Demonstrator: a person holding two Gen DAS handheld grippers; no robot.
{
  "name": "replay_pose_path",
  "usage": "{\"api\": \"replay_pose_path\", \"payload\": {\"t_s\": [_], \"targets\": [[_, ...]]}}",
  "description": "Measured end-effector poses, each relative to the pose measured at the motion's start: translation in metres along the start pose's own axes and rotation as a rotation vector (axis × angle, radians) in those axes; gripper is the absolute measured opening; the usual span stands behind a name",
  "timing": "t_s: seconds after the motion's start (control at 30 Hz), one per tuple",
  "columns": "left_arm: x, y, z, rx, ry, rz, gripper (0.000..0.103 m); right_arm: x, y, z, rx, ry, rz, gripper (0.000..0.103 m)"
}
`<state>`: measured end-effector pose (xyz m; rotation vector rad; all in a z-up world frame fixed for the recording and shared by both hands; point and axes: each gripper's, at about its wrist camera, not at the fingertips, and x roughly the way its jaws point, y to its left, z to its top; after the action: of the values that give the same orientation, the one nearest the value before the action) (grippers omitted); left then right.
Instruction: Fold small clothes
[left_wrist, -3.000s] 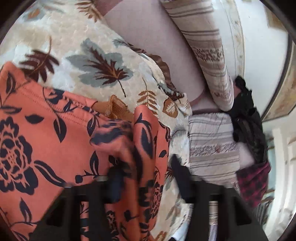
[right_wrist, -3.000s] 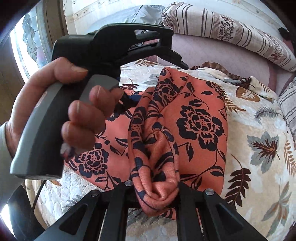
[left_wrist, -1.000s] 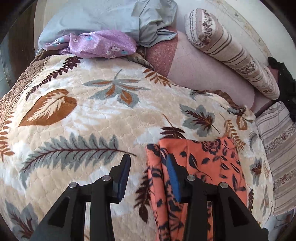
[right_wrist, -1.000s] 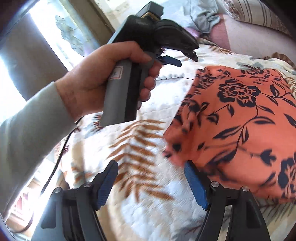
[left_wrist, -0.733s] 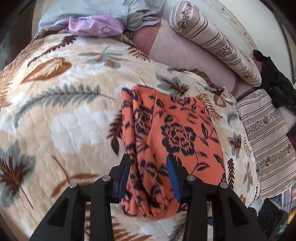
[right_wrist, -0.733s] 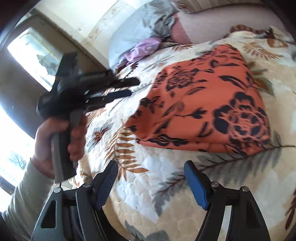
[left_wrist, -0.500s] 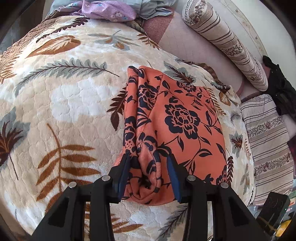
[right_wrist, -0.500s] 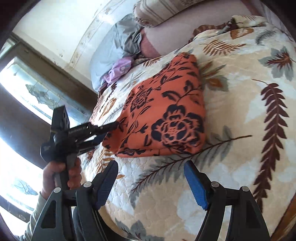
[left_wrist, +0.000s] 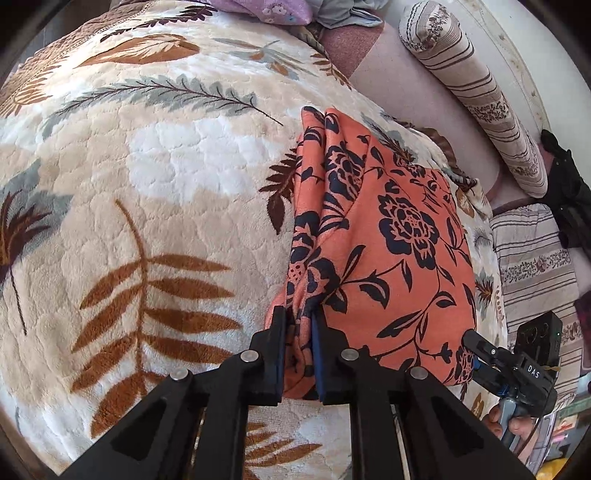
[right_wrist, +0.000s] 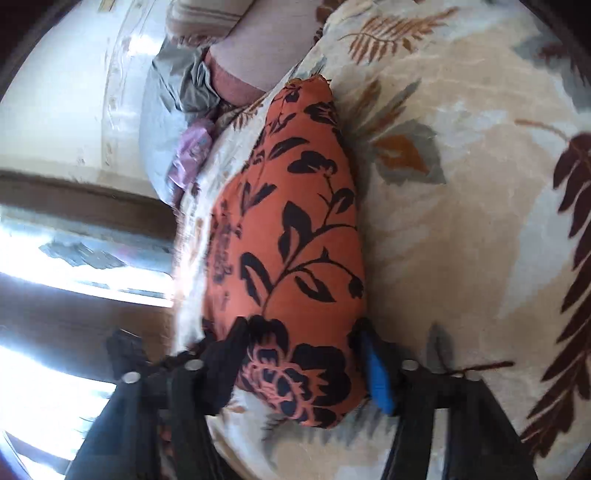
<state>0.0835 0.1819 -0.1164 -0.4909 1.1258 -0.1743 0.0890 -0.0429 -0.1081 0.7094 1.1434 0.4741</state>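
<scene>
Left wrist view: the folded orange cloth (left_wrist: 391, 236) lies on the leaf-patterned blanket (left_wrist: 155, 177) of the bed, and the left gripper (left_wrist: 299, 325) has its fingers clenched on the bunched near left corner. The right gripper (right_wrist: 303, 347) straddles the cloth's other near corner, fingers spread wide on either side, not pinching. A striped bolster (left_wrist: 476, 92) lies beyond, near the wall.

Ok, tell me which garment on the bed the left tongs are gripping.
The orange black-flowered garment, pinched at its bunched near edge by the left tongs; the purple one lies untouched far off.
</scene>
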Motion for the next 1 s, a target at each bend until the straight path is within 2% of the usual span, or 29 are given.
{"api": "replay_pose_path", "payload": {"t_s": [0.07,0.13,0.2,0.27,0.3,0.37,0.43,0.53,0.67,0.73,0.77,0.8,0.83,0.93,1.0], "targets": [[0.001,0.005,-0.001,-0.035,0.001,-0.025,0.016,0.006,-0.016,-0.006,0.048,0.023,0.026,0.049],[0.0,0.009,0.0,-0.064,0.007,-0.056,0.021,0.004,-0.034,-0.012,0.127,0.008,0.113,0.05],[-0.006,0.007,0.001,-0.055,0.003,-0.053,0.025,0.001,-0.034,-0.012,0.131,0.013,0.127,0.053],[-0.017,-0.001,0.006,-0.034,-0.031,-0.055,0.029,-0.005,-0.027,-0.009,0.106,0.014,0.134,0.07],[-0.023,-0.006,0.011,-0.028,-0.052,-0.07,0.03,-0.009,-0.023,-0.006,0.088,0.001,0.145,0.074],[-0.034,-0.013,0.022,-0.014,-0.092,-0.101,0.039,-0.017,-0.016,0.003,0.07,-0.028,0.164,0.074],[-0.034,-0.023,0.033,0.015,-0.12,-0.106,0.058,-0.019,-0.015,0.015,0.079,-0.039,0.176,0.076],[-0.013,-0.033,0.047,0.057,-0.093,-0.054,0.058,-0.01,-0.017,0.032,0.091,-0.031,0.166,0.077],[0.022,-0.026,0.05,0.039,-0.023,-0.001,0.058,0.007,-0.017,0.052,0.112,-0.017,0.152,0.077],[0.037,-0.022,0.046,0.04,0.016,0.008,0.049,0.015,-0.012,0.058,0.08,-0.002,0.131,0.077],[0.041,-0.021,0.044,0.041,0.016,0.003,0.048,0.018,-0.008,0.059,0.03,0.002,0.108,0.072],[0.042,-0.019,0.042,0.044,0.004,-0.001,0.048,0.019,-0.007,0.058,-0.003,-0.001,0.069,0.062],[0.043,-0.019,0.041,0.05,-0.003,-0.007,0.048,0.019,-0.013,0.057,0.004,-0.004,0.051,0.041],[0.043,-0.019,0.038,0.079,-0.014,-0.015,0.05,0.016,-0.053,0.043,0.133,-0.036,0.121,0.035],[0.042,-0.021,0.04,0.084,-0.008,-0.009,0.05,0.015,-0.06,0.038,0.154,-0.049,0.156,0.034]]}}
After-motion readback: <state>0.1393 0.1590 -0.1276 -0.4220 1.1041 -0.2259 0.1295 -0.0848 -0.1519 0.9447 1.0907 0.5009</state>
